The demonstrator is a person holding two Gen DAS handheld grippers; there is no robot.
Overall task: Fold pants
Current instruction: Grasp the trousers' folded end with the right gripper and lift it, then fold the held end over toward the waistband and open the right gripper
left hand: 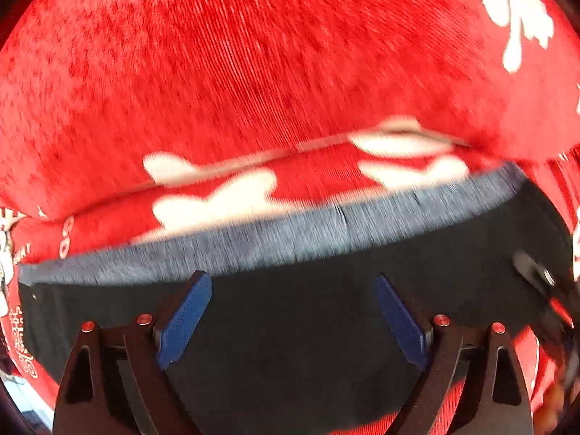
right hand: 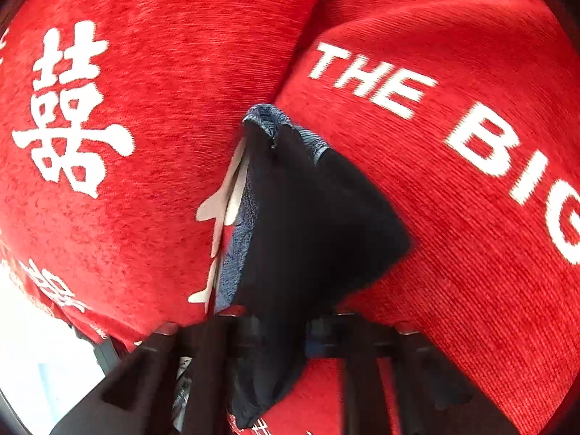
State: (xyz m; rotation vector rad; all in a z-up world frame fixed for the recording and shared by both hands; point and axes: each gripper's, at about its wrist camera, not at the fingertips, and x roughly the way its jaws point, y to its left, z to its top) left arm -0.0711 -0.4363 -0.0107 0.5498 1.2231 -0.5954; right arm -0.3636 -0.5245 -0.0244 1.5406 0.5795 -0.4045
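- Dark navy, almost black, the pants (left hand: 308,326) have a lighter blue-grey ribbed band along one edge and lie on a red cloth (left hand: 253,54) with white print.
- The left gripper (left hand: 293,322) is released, its blue pads spread above the dark fabric.
- The right gripper (right hand: 282,330) is clenched on the pants (right hand: 311,224), which bunch into a point.

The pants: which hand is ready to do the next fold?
Probably the right gripper: its jaws are already shut on the dark pants. The left gripper hangs open over the pants, gripping nothing.
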